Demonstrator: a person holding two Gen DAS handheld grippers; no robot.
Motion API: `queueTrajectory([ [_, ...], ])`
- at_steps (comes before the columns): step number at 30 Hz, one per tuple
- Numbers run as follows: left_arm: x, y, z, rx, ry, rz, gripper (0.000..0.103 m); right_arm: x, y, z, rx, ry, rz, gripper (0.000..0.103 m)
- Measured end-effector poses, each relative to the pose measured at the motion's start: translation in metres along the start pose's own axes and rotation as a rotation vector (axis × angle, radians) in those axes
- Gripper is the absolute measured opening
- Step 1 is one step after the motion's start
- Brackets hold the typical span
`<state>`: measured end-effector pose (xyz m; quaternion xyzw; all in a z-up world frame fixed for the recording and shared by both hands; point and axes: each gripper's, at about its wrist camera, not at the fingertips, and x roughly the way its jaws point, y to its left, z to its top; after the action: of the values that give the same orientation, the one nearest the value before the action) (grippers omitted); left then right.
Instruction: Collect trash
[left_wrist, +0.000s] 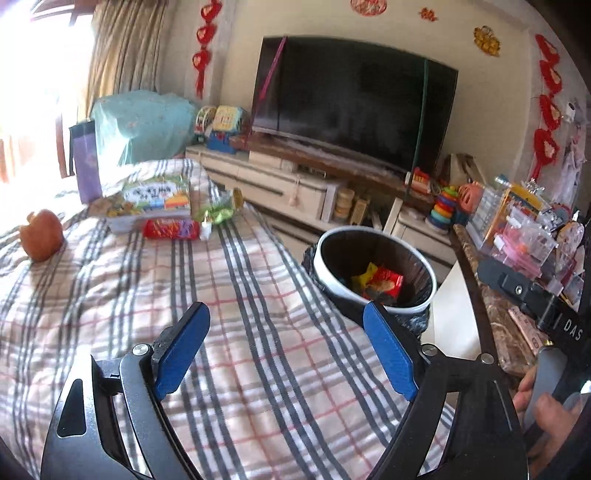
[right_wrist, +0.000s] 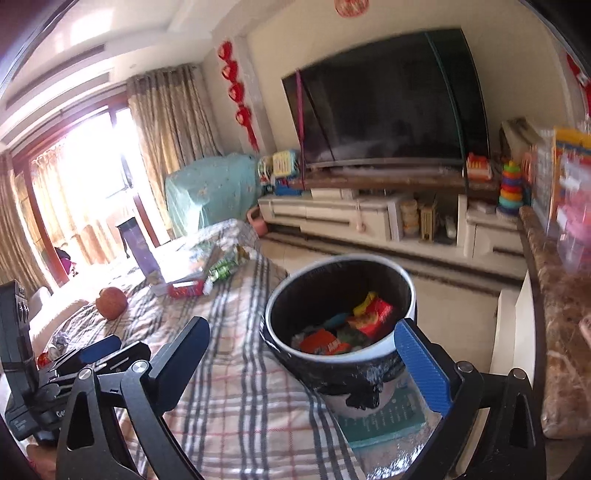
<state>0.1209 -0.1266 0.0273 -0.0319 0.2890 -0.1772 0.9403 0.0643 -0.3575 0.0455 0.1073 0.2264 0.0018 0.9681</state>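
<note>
Two tools: we see both with jaws spread wide and nothing between the blue pads.
Left tool (left_wrist: 284, 332): we find it above the plaid blanket (left_wrist: 110, 295), its pads clear of the cloth; the bin sits just beyond its right finger.
Right tool (right_wrist: 306, 354): we see it over the blanket's edge, with the near rim of the bin framed between its fingers but not touched.
Trash bin (right_wrist: 341, 295): we see a round white bin with a black liner, standing on the floor close against the blanket's side.
Trash in the bin: we make out several wrappers (right_wrist: 369, 317) at the bottom, red, orange, yellow and a bit of blue.
Trash still out: we see a red packet (left_wrist: 170, 229) and a green crinkled wrapper (left_wrist: 218, 214) at the blanket's far end, just beside a picture book (left_wrist: 155, 199); a small white bottle lies between them.
Apple (left_wrist: 40, 236): we spot it reddish-brown, alone on the blanket's left part, well apart from the packets.
Purple bag (left_wrist: 86, 162): upright behind the book.
Person: we see fingers (left_wrist: 546, 410) gripping a handle at the left view's right edge.
Background: we note a dark television (left_wrist: 351, 103) on a low white cabinet, toys on both sides of it.
</note>
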Motion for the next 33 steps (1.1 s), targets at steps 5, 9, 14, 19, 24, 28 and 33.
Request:
queueTrajectory([
  [5, -0.032, -0.004, 0.000, 0.035, -0.129, 0.032, 0.103, -0.039, 0.018, 0.003, -0.048, -0.169, -0.049, 0.103],
  [9, -0.037, -0.003, -0.010, 0.044, -0.161, 0.064, 0.103, -0.044, 0.023, -0.013, -0.076, -0.207, -0.124, 0.103],
  [14, -0.037, -0.007, -0.025, 0.074, -0.178, 0.095, 0.103, -0.036, 0.021, -0.034, -0.072, -0.180, -0.142, 0.103],
  [19, -0.037, -0.007, -0.036, 0.089, -0.173, 0.129, 0.103, -0.033, 0.021, -0.048, -0.075, -0.161, -0.156, 0.103],
  [24, -0.041, -0.007, -0.041, 0.090, -0.170, 0.156, 0.103, -0.033, 0.018, -0.056, -0.066, -0.140, -0.160, 0.103],
  [28, -0.045, -0.009, -0.043, 0.093, -0.176, 0.160, 0.103, -0.034, 0.018, -0.060, -0.065, -0.140, -0.162, 0.103],
  [33, -0.047, -0.012, -0.044, 0.101, -0.171, 0.152, 0.103, -0.038, 0.017, -0.059, -0.058, -0.151, -0.159, 0.103],
])
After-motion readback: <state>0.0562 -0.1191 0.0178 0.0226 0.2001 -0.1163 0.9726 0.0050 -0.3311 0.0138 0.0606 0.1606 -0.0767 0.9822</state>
